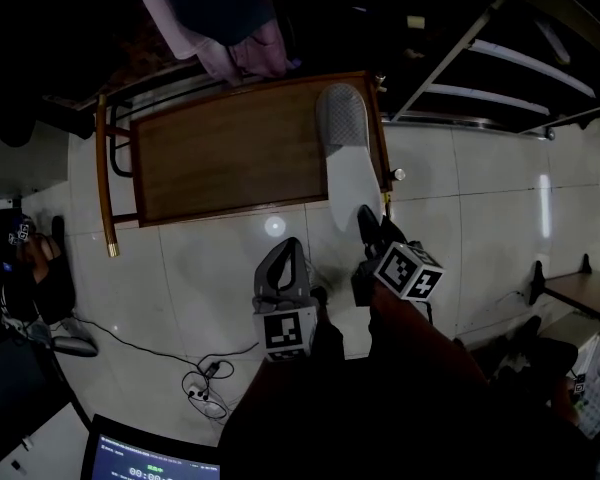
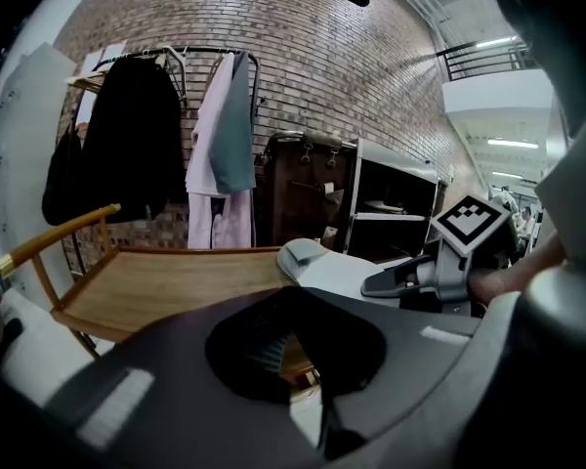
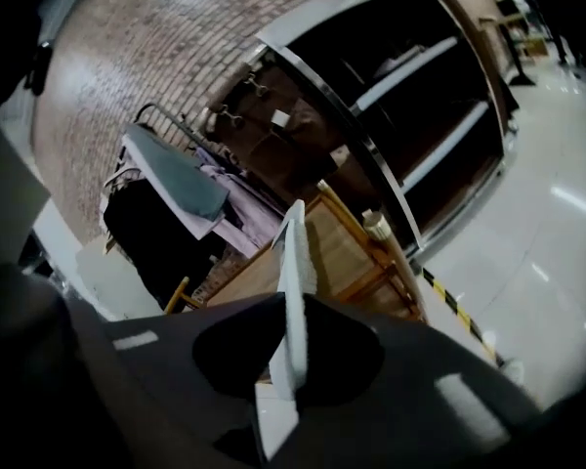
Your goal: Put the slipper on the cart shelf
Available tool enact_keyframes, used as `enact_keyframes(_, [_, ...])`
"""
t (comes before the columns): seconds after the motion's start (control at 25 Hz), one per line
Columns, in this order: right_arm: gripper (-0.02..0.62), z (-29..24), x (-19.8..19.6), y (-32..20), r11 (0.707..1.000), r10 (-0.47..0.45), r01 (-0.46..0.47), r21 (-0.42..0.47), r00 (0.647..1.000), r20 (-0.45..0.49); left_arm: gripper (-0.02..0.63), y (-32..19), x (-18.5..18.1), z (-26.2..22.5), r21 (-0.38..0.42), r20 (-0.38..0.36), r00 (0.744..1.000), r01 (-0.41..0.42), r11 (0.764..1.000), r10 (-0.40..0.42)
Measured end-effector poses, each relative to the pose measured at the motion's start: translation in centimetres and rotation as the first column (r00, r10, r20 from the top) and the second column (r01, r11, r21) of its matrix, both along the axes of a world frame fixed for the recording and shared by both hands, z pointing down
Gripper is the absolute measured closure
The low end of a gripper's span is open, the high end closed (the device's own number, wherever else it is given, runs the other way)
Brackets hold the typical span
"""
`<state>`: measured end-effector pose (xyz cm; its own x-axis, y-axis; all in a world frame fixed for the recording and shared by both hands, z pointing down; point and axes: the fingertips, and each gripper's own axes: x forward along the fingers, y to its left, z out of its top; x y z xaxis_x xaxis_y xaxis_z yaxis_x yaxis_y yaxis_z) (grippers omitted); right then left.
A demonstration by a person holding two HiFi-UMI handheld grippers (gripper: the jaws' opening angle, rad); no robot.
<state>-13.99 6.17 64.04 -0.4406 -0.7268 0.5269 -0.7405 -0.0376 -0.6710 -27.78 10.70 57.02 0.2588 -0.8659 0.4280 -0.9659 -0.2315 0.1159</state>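
A white slipper [image 1: 346, 163] with a grey quilted toe hangs in my right gripper [image 1: 368, 226], which is shut on its heel end. Its toe reaches over the right end of the wooden cart shelf [image 1: 230, 148]. In the right gripper view the slipper [image 3: 293, 281] stands edge-on between the pads, with the cart shelf [image 3: 344, 250] beyond. My left gripper [image 1: 283, 260] hovers over the floor tiles in front of the cart, shut and holding nothing. The left gripper view shows the slipper [image 2: 322, 264], the right gripper [image 2: 402, 279] and the cart shelf [image 2: 156, 286].
The cart has a yellow-wood handle [image 1: 102, 178] at its left end. Coats hang on a rack [image 2: 176, 145] behind it, against a brick wall. A metal shelving unit [image 1: 500, 68] stands at the right. A cable and plug strip [image 1: 205, 383] lie on the tiled floor.
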Motion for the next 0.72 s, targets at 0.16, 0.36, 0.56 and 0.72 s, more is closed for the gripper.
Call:
enact_keyframes(0.16, [0.557, -4.5, 0.9, 0.3, 0.982, -0.065, 0.094, 0.167, 0.983, -0.172, 0.592, -0.5, -0.2, -1.0, 0.026, -0.004, 1.000, -0.006, 1.000, 0.006])
enact_keyframes(0.36, [0.557, -12.5, 2.1, -0.5, 0.901, -0.023, 0.173, 0.399, 0.935, -0.353, 0.592, -1.3, -0.5, -3.7, 0.024, -0.093, 0.996, 0.002, 1.000, 0.000])
enact_keyframes(0.56, [0.557, -22.3, 2.6, -1.8, 0.785, 0.103, 0.189, 0.590, 0.899, -0.425, 0.592, -4.4, -2.0, -11.8, 0.127, -0.240, 0.969, 0.094, 0.987, -0.061])
enact_keyframes(0.72, [0.557, -30.9, 1.8, -2.4, 0.648, 0.225, 0.176, 0.741, 0.885, -0.407, 0.592, -6.1, -2.2, -18.1, 0.248, -0.236, 0.971, 0.096, 0.964, -0.036])
